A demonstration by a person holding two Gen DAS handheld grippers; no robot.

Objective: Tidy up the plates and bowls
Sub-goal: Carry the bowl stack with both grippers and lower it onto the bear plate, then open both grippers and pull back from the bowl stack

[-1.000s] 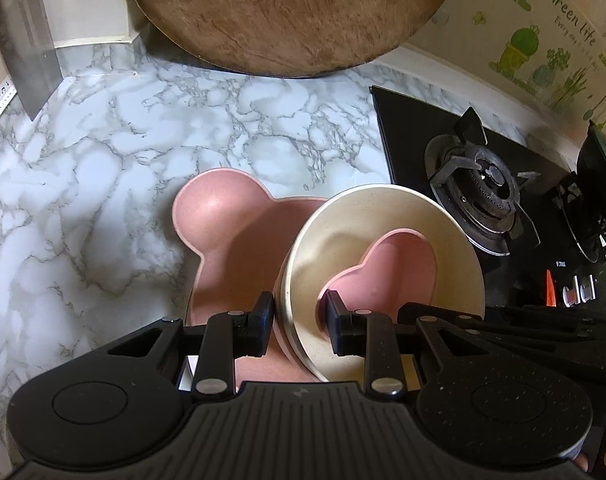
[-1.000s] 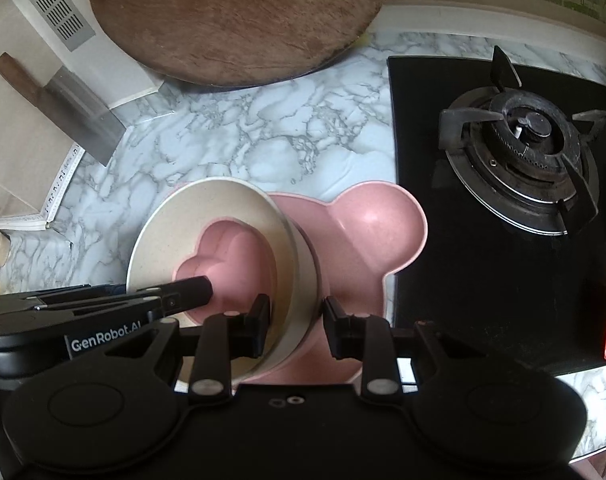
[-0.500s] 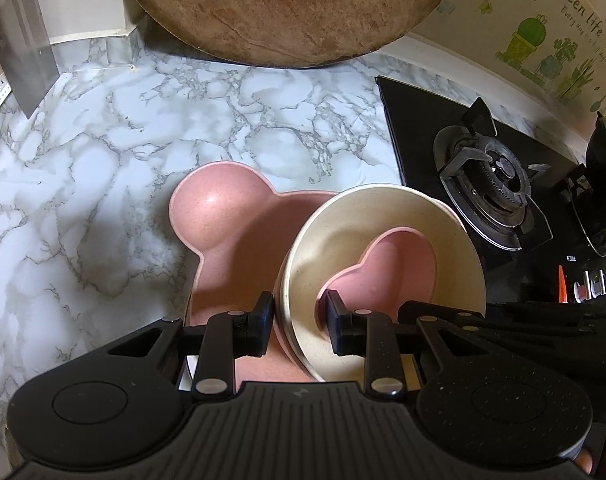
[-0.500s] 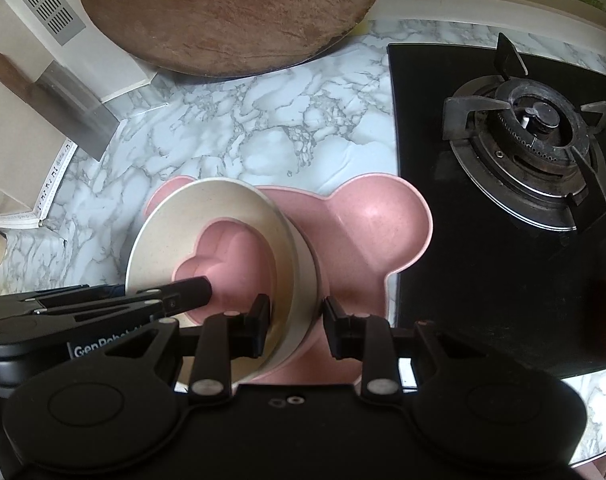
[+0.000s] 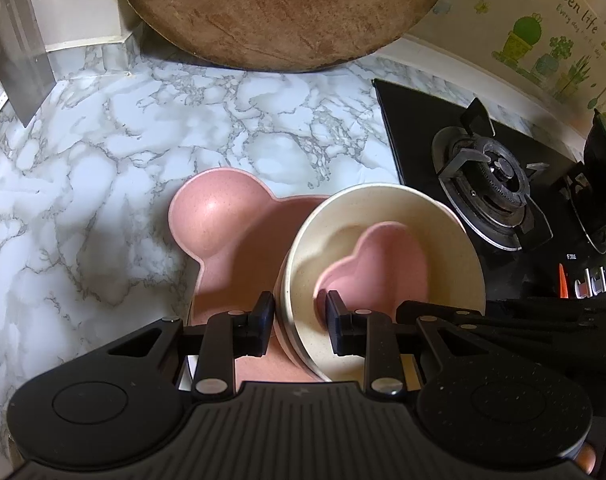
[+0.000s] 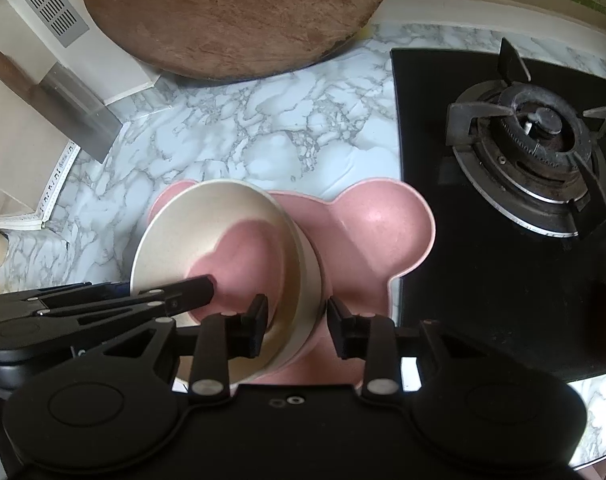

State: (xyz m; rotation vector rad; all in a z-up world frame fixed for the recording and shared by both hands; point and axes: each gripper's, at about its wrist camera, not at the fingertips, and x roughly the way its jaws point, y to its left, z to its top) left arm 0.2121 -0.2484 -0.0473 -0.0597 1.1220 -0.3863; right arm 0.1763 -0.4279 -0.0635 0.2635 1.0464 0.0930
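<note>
The cream bowl (image 5: pixel 383 240) sits in the pink bear plate (image 5: pixel 231 240) on the marble counter (image 5: pixel 103 160), with a small pink heart dish (image 5: pixel 383 264) nested inside it. The left gripper (image 5: pixel 299 312) is clamped on the bowl's near-left wall, one finger outside, one inside. The right gripper (image 6: pixel 297 316) straddles the bowl's right wall; its jaws have just been opening, and a gap shows between the outer pad and the wall, so the grip looks loosened.

The left view alone shows the "Green life" wall sticker (image 5: pixel 563 20), a second burner at far right, and only the plate's left ear. The right view shows the plate's right ear (image 6: pixel 383 224), the nearer burner (image 6: pixel 535 140) in full on the black hob (image 6: pixel 443 240), the cleaver (image 6: pixel 63 100) with its wooden handle, a vent grille, and the left gripper's finger (image 6: pixel 183 292) reaching into the bowl. Both show the round wooden board (image 6: pixel 231 12) leaning at the back
</note>
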